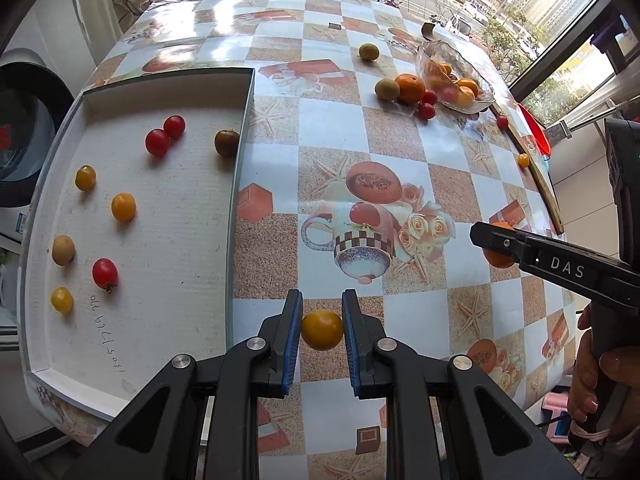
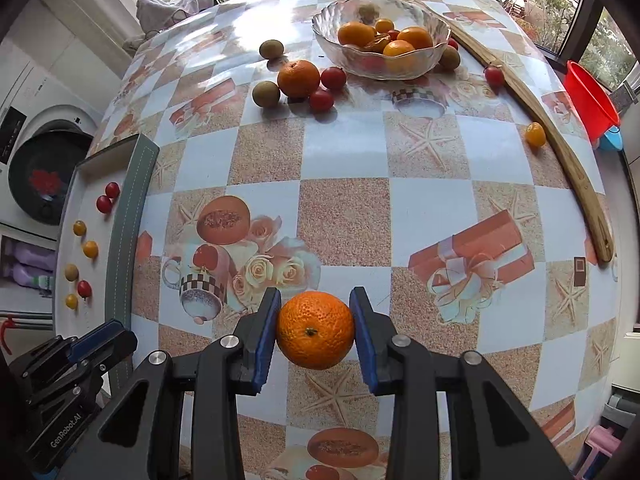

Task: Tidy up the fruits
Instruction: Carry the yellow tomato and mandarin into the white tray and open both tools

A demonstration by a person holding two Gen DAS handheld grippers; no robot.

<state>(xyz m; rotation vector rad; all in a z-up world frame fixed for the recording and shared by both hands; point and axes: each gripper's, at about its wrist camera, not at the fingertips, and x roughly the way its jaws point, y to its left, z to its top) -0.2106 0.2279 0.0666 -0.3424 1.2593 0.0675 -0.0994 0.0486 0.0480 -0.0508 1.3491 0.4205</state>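
The left gripper (image 1: pixel 321 330) is clamped on a yellow tomato (image 1: pixel 322 329) with the white tray (image 1: pixel 240 152) just to its left, while the right gripper (image 2: pixel 316 330), pinching an orange (image 2: pixel 316 330), faces the glass bowl (image 2: pixel 436 46) far across the table.

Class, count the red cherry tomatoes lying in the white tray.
3. Two sit together near the tray's far end; one lies alone near the front-left, stem still on. None appear hidden.
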